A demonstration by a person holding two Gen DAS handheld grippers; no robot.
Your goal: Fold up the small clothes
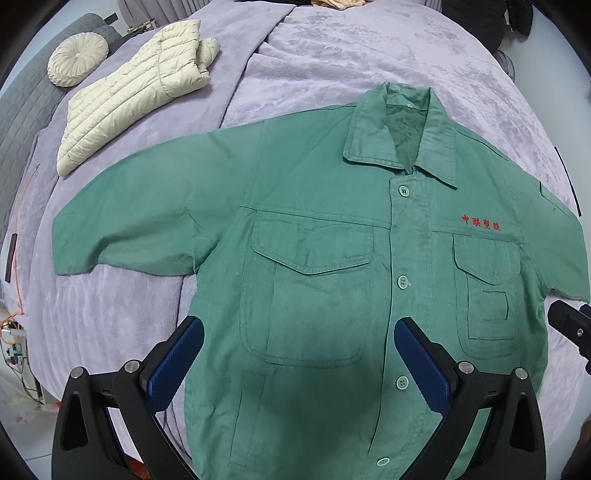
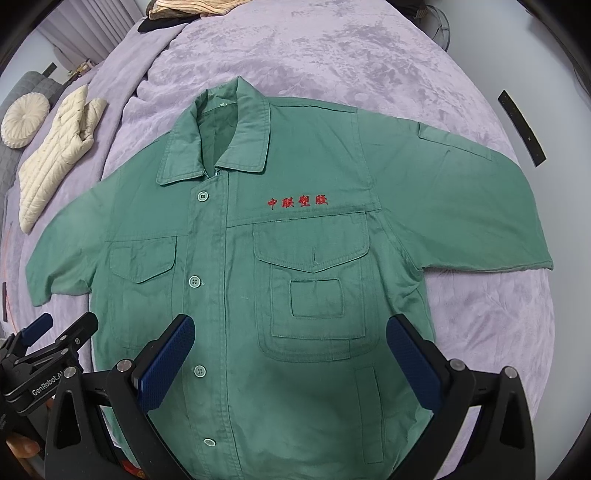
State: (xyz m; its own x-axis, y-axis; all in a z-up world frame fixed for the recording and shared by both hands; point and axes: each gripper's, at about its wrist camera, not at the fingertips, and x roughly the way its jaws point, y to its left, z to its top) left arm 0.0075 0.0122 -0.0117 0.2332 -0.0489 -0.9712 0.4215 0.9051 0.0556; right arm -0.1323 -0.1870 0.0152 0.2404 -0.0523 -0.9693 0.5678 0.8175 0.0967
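Observation:
A green short-sleeved work shirt [image 1: 325, 229] [image 2: 295, 240] lies flat and buttoned on the purple bed cover, collar away from me, both sleeves spread out, red embroidered characters on the chest. My left gripper [image 1: 299, 328] hovers open over the shirt's lower left chest pocket, its blue pads wide apart with nothing between them. My right gripper [image 2: 290, 326] hovers open over the lower right pocket, also holding nothing. The left gripper [image 2: 55, 332] also shows at the left edge of the right wrist view, and part of the right gripper [image 1: 572, 325] at the right edge of the left wrist view.
A cream quilted jacket [image 1: 136, 92] [image 2: 55, 155] lies folded at the far left of the bed [image 1: 332, 55], next to a round cream cushion [image 1: 77, 59]. More clothes [image 2: 192, 7] are piled at the far end. An orange cable [image 1: 18, 236] runs along the bed's left side.

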